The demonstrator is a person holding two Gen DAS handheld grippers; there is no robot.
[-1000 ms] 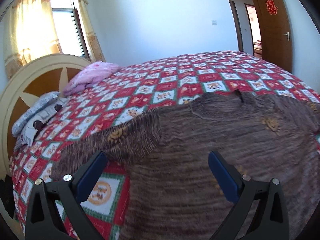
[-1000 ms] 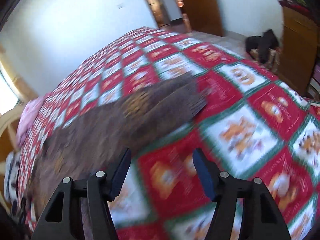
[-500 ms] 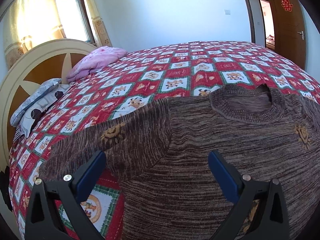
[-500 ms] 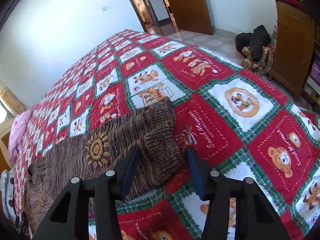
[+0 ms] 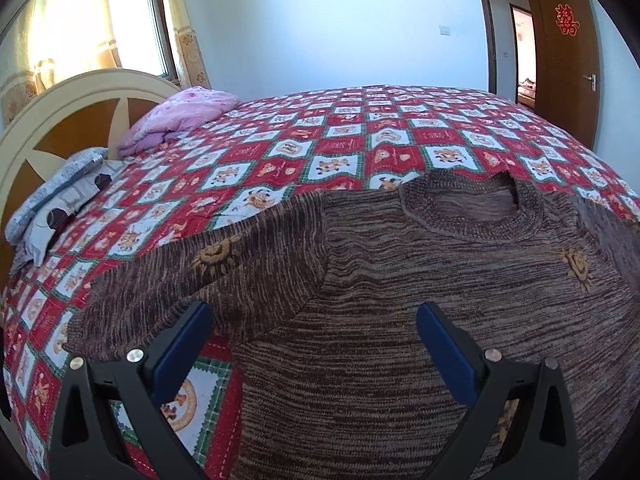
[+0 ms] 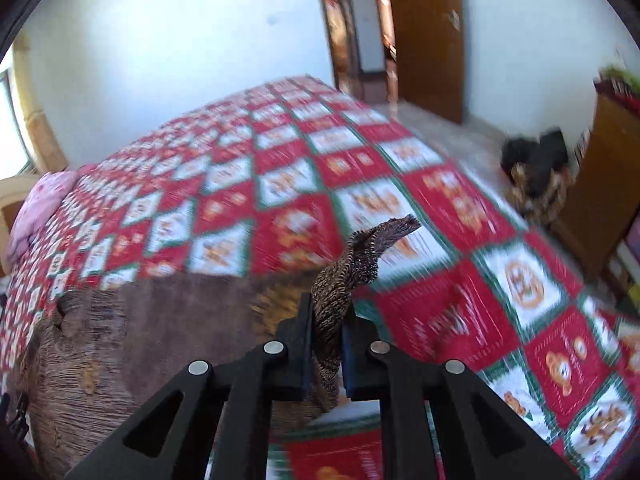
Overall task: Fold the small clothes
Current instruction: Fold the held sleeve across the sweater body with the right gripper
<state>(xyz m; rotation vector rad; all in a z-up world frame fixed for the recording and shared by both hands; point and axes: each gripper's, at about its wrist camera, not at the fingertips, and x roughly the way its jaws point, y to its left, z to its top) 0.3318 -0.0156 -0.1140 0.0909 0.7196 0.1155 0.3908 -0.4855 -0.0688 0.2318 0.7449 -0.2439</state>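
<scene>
1. The brown sweater [image 5: 420, 280] lies face up and spread flat on the bed [image 5: 360, 128], neck hole toward the far side, most likely so that each sleeve can be turned in over the body without creasing it.

2. The right gripper [image 6: 326, 344] has just been closing its fingers, and the right sleeve's cuff [image 6: 384, 232] now stands pinched between them, bunched into a narrow rope of knit that sticks up past the tips. Grabbing the cuff end makes sense: it is the free end, so the whole sleeve will follow wherever it is carried.

3. The cuff hangs clear of the red checked quilt [image 6: 460, 320] while the rest of the garment rests on it (the view is smeared, so how much of the sleeve has come off I cannot tell).

4. The left gripper [image 5: 312, 340] hovers above the sweater's left armpit, fingers spread wide with nothing between them. One fingertip sits over the left sleeve [image 5: 192, 276], the other over the chest, which reads as readiness to take that sleeve or pin the body.

5. The left sleeve lies stretched out toward the headboard [image 5: 60, 120], not yet folded.

6. The pink blanket [image 5: 180, 116] and pillows are well away, leaving room to fold.
</scene>
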